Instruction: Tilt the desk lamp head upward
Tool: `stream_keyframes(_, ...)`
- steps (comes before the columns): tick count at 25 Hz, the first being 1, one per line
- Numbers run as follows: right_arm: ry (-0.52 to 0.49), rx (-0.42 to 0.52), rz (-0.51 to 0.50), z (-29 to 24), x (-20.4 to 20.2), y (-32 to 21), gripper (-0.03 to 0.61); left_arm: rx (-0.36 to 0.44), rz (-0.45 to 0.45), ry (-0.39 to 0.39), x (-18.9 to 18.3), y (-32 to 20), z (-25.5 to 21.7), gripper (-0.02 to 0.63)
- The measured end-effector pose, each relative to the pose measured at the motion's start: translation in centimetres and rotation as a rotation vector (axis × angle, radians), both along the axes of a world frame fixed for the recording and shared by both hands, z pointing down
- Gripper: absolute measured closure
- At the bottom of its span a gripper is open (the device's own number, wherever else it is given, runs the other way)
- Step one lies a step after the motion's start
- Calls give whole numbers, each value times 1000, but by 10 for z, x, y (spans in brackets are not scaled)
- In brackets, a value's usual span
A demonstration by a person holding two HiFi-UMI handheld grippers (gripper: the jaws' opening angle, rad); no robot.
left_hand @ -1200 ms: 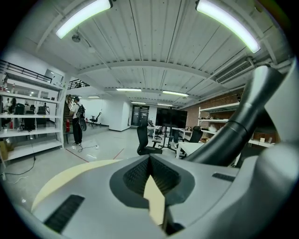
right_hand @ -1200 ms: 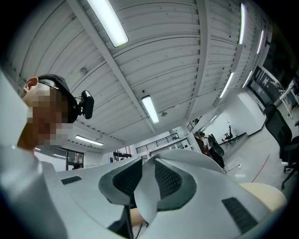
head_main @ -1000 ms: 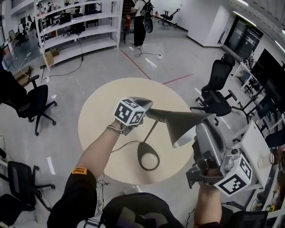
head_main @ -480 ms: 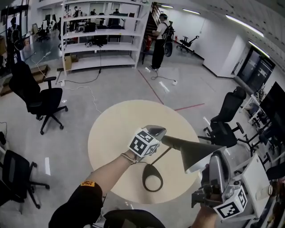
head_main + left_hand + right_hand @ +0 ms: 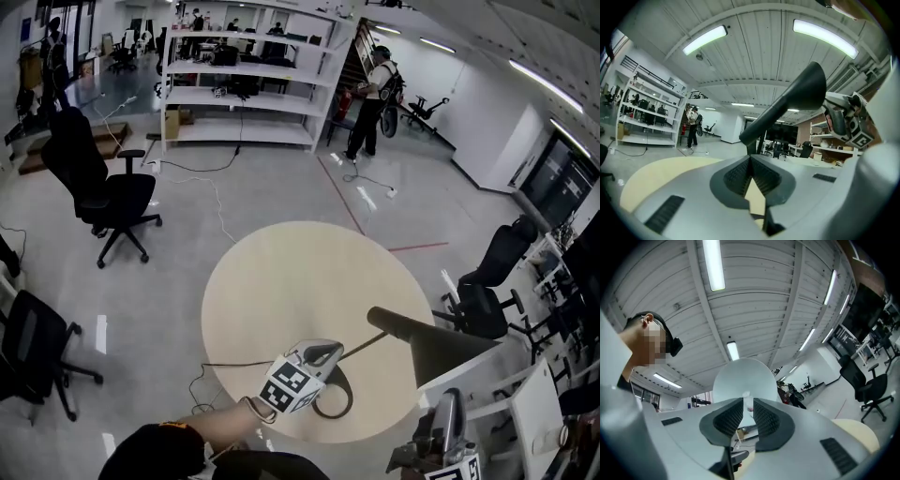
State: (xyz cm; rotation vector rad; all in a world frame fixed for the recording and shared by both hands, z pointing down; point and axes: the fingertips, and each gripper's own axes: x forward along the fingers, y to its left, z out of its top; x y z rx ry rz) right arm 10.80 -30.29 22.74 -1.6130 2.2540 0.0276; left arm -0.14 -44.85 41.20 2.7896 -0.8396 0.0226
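Desk lamp head [image 5: 431, 349] juts rightward past the near edge of the round desk [image 5: 281, 281], clear of both grippers. Left gripper [image 5: 323, 356] sits low beside the lamp base [image 5: 330, 405], jaws closed on nothing. Right gripper [image 5: 448, 412] waits below the shade mouth, jaws slightly parted, empty. Recommended: pin the base and lift slowly under the rim, so the head pivots at the neck.

No legible txt, nos. or brand anywhere I look; the cube [image 5: 286, 389] on my left gripper [image 5: 330, 351] shows just a b/w square marker, no letters.
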Motion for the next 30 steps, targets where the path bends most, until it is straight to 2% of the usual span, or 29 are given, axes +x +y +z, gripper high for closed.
stream_keyframes(4,17,-115,64,60,-7,-1,508,-44,-9,-13,-11,46,21,568)
stream_keyframes(12,170,-400,227,202,-17,20,508,-5,-33,-67,-22,106,45,568)
stream_keyframes(17,215,-521,264,245,-29,35,508,-30,-16,-104,-22,125,77,568)
stream_keyframes(20,229,-566,267,252,-39,42,508,-31,-20,-114,-26,133,83,567)
stream_keyframes(23,247,-581,255,258,-38,52,509,-22,-63,-117,-30,143,81,568)
stream_keyframes(28,278,-544,191,262,-32,80,513,9,-166,-133,-32,177,71,568)
stream_keyframes(30,296,-527,164,260,-25,97,527,-7,-209,-127,-27,195,70,567)
